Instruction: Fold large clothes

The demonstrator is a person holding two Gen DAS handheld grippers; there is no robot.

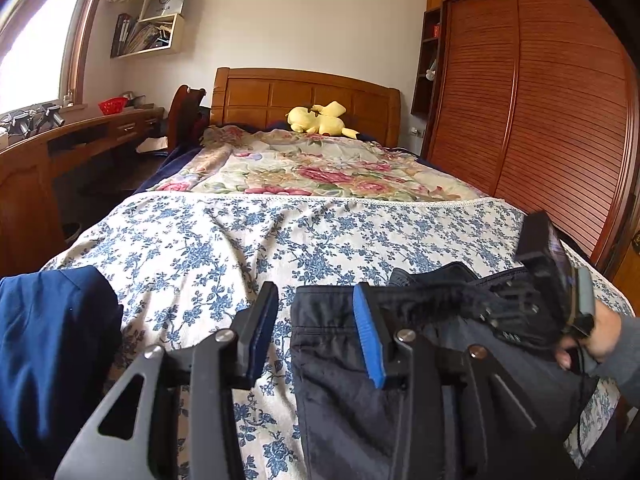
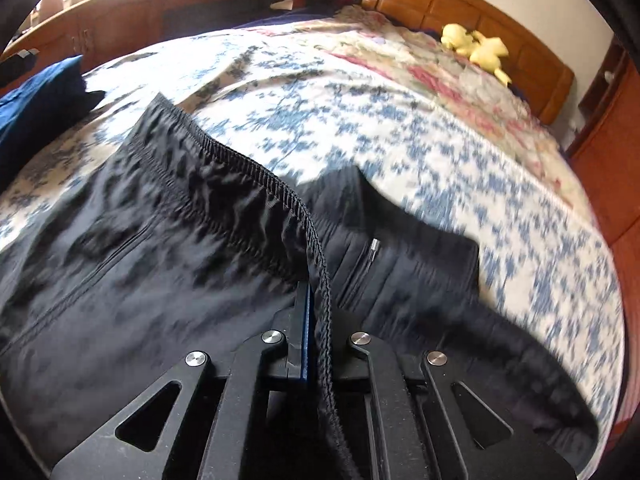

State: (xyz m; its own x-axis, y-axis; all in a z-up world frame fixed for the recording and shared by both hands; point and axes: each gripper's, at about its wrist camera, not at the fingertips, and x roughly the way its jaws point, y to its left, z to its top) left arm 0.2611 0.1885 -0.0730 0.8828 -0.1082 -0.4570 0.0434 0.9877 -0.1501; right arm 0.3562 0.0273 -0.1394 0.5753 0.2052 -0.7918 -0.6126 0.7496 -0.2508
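Now | black trousers (image 2: 160, 248) waistband apparently pinched between right gripper (image 2: 316, 316) jaws

A white paper bag (image 1: 164, 2) on the wall shelf (image 1: 150, 46) bears faint grey lettering, seemingly "HONOR". No other text is legible.

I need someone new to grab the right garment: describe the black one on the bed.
Start at the bed with the blue-flowered sheet. At its near end lie the black trousers, ribbed elastic waistband towards the headboard, a zip pocket with a silver pull. The blue garment beside them is folded, plain and brighter.
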